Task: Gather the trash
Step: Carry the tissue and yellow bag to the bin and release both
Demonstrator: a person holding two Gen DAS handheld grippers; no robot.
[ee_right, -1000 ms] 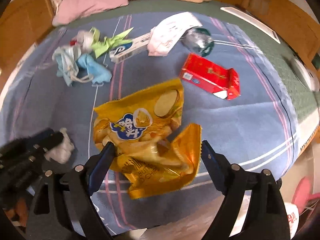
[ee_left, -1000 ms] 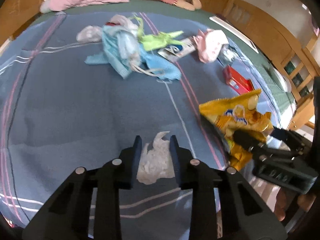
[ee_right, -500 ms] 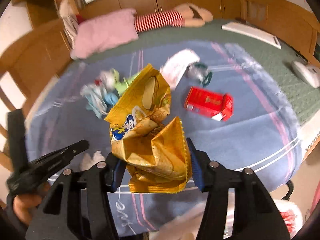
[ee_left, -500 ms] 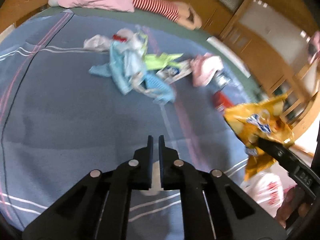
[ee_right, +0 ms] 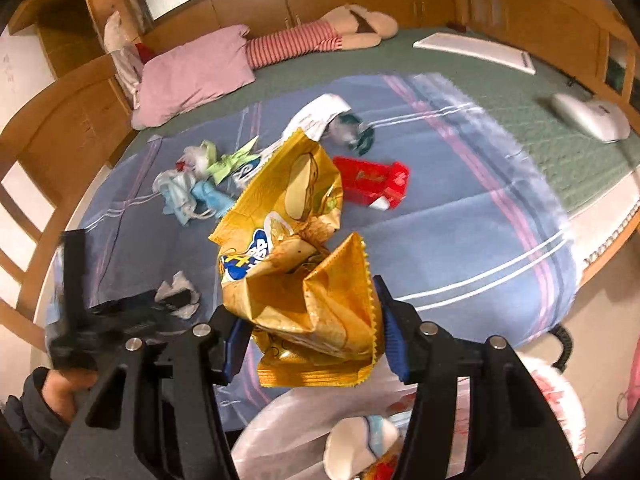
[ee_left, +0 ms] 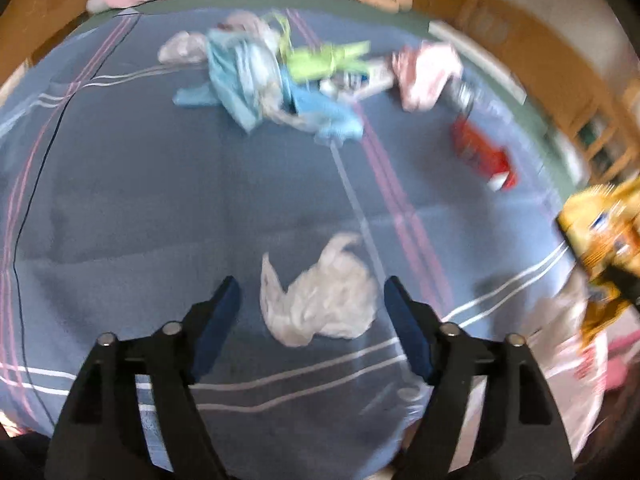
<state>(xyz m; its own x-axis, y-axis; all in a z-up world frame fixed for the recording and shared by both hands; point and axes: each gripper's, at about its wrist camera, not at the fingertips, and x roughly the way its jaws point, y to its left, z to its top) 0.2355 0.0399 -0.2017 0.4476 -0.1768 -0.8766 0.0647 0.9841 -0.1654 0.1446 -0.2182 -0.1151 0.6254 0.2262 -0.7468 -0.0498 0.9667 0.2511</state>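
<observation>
- Low in the left wrist view, the left gripper stands with its jaws apart, just opened wider after being pressed together, and they straddle a crumpled white tissue lying loose on the blue striped blanket. Neither pad touches it. To take it well, I would lower the tips until they press lightly into the blanket on both sides, then close slowly so the wad bunches between the pads instead of slipping out underneath.
- Across the upper middle of that view lies more trash: a blue face-mask heap, a green wrapper, and further right a red box. These look like later pickups; leave them alone for now.
- At the right edge of the left view, and in the middle of the right wrist view, the right gripper is clamped on a crumpled yellow chip bag, lifted clear of the blanket.
- At the bottom of the right view a white plastic bag gapes just under the chip bag, with trash already inside. My judgement: carry the chip bag fully over the mouth, drop it low, and only then part the jaws, since the stiff foil may spring back and catch the rim.
</observation>
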